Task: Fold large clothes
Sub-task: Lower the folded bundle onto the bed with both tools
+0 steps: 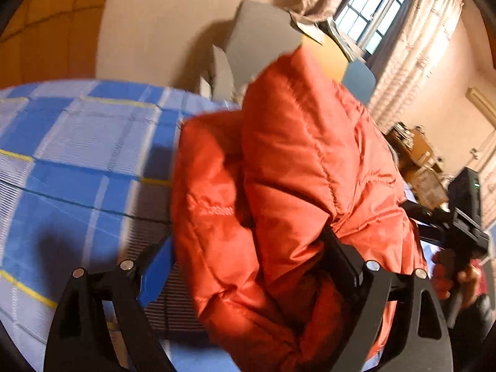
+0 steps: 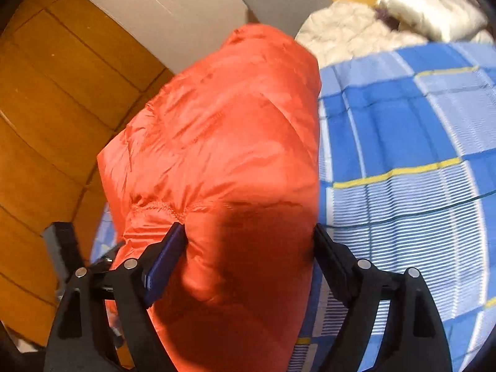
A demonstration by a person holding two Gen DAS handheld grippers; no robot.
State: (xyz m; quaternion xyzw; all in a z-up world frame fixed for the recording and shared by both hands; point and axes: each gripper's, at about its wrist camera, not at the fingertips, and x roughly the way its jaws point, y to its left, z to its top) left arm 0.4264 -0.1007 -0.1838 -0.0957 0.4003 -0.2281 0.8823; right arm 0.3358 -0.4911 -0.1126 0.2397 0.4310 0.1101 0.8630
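Note:
An orange quilted puffer jacket [image 1: 294, 170] is lifted above a bed with a blue checked sheet [image 1: 77, 155]. My left gripper [image 1: 245, 254] has a thick fold of the jacket between its fingers, which stand wide apart around the padding. In the right wrist view my right gripper [image 2: 248, 248] clamps another bulky part of the jacket [image 2: 223, 130], its fingers pressing both sides. The right gripper and the hand holding it also show in the left wrist view [image 1: 465, 217], at the right edge behind the jacket.
The checked sheet [image 2: 403, 139] covers the bed. A white fluffy quilt [image 2: 356, 31] lies at the bed's far end. A wooden wardrobe [image 2: 46, 108] stands left. A window with curtains [image 1: 372, 9] and a cluttered desk [image 1: 415, 152] are at the right.

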